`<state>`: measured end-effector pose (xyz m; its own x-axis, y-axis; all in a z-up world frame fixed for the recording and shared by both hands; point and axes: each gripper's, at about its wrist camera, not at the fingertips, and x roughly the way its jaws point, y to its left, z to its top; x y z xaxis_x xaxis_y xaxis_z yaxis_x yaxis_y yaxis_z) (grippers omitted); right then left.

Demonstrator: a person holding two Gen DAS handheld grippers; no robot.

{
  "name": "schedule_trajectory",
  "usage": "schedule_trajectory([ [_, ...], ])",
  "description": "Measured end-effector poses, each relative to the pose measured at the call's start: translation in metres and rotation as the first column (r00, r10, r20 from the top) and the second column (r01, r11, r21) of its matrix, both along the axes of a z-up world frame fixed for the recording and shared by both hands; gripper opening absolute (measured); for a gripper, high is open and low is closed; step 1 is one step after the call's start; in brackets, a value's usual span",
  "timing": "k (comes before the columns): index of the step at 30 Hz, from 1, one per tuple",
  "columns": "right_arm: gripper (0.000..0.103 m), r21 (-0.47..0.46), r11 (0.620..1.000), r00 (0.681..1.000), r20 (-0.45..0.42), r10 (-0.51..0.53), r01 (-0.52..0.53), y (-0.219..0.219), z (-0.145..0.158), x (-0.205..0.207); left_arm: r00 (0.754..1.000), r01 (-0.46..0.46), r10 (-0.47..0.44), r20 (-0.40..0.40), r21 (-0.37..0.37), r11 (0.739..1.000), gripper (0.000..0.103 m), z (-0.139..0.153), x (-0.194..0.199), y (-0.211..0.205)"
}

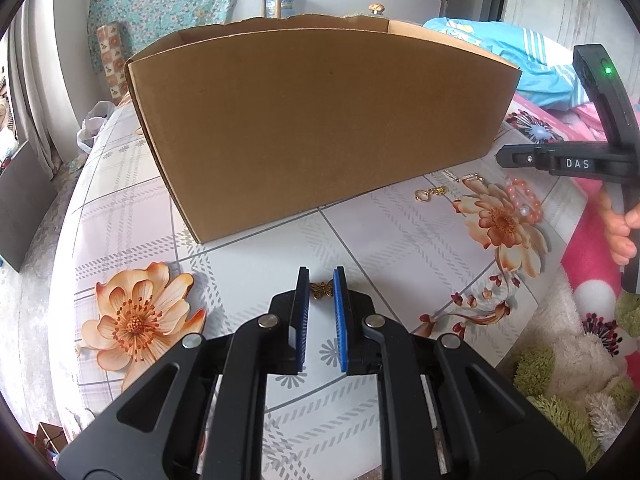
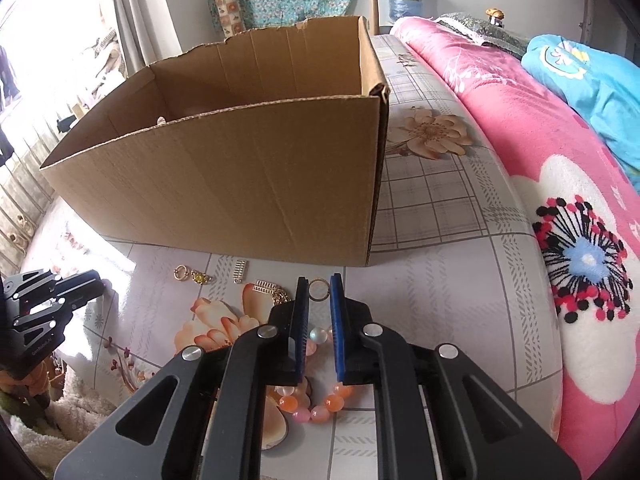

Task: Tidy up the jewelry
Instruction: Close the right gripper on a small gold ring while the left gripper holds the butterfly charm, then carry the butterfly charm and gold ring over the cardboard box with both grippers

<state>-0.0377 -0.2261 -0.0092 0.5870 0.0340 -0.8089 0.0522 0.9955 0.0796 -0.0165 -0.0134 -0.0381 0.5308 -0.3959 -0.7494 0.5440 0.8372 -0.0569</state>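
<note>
Both my grippers pinch pieces at frame bottom, left gripper [image 1: 321, 280] on a butterfly charm [image 1: 321, 289], right gripper [image 2: 319, 288] on a gold ring [image 2: 319, 291]; bead bracelet [image 2: 316, 400] and clasps [image 2: 240, 271] await the cardboard box [image 2: 240, 184], so I judge us midway.

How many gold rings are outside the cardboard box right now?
2: one thin gold ring in the right gripper, one gold hoop beside a yellow charm; others may be hidden.
</note>
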Motion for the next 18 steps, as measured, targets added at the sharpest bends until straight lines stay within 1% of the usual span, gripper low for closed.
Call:
schedule_trajectory([
  [5, 0.011, 0.015, 1.000, 1.000, 0.025, -0.002, 0.002, 0.001, 0.011, -0.010, 0.999, 0.029, -0.029, 0.024, -0.011, 1.000, 0.011, 0.007, -0.007, 0.004],
  [9, 0.011, 0.023, 1.000, 0.998, 0.055, 0.019, -0.021, 0.006, 0.025, -0.020, 0.996, 0.067, -0.064, 0.061, -0.048, 0.997, 0.011, 0.026, -0.018, 0.008],
  [13, 0.011, 0.026, 0.998, 0.990, 0.125, 0.060, -0.064, 0.019, 0.052, -0.034, 0.987, 0.125, -0.112, 0.114, -0.114, 0.986, 0.011, 0.059, -0.028, 0.011],
  [16, 0.011, 0.025, 0.994, 0.974, 0.203, 0.102, -0.109, 0.025, 0.079, -0.037, 0.972, 0.184, -0.155, 0.179, -0.161, 0.970, 0.011, 0.091, -0.032, 0.007],
  [18, 0.011, 0.032, 0.988, 0.959, 0.250, 0.136, -0.148, 0.028, 0.095, -0.032, 0.957, 0.227, -0.183, 0.224, -0.189, 0.955, 0.011, 0.111, -0.029, 0.003],
])
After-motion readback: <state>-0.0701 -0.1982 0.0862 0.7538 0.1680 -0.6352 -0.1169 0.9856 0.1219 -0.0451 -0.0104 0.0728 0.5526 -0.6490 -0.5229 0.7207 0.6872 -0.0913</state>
